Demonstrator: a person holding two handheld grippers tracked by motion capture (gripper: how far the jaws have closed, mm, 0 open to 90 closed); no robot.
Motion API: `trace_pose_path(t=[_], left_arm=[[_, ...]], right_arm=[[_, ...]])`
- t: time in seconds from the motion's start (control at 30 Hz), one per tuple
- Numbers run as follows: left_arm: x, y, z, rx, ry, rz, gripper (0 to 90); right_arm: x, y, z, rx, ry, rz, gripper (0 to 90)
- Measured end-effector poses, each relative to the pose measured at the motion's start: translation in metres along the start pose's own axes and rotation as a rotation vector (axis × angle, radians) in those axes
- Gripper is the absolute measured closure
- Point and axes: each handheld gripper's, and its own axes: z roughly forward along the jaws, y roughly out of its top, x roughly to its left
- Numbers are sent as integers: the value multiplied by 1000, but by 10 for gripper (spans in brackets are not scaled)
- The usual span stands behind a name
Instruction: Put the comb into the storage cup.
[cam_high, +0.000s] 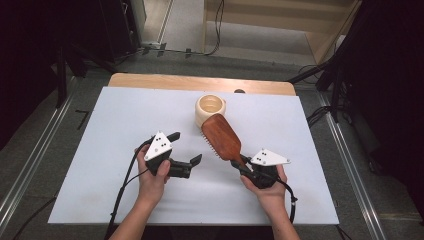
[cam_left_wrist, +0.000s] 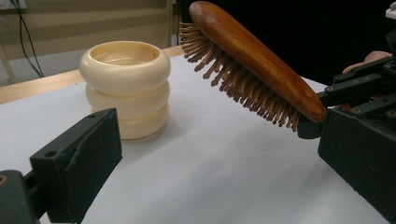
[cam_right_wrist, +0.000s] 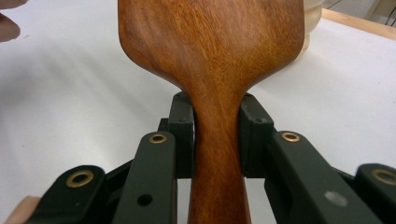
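A wooden hairbrush (cam_high: 221, 135) is held above the white table sheet, bristles facing down and to the left. My right gripper (cam_high: 243, 165) is shut on its handle (cam_right_wrist: 217, 154), one black pad on each side. The brush head (cam_left_wrist: 247, 60) tilts up toward a cream ribbed cup (cam_high: 210, 109) that stands upright at the back middle (cam_left_wrist: 125, 86). My left gripper (cam_high: 185, 148) stands open to the left of the brush with nothing between its jaws. Its fingers point toward the brush and the cup.
The white sheet (cam_high: 120, 125) covers a wooden table whose far edge (cam_high: 200, 82) shows behind the cup. Cables trail from both grippers toward the near edge. Dark stands and floor cables surround the table.
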Motion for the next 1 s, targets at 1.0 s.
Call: trace_pose_path(t=[1.0], left_arm=[[-16,12,25,-12,-59,-147,0]], right_arm=[[31,6,7,-78,46,-87,693]])
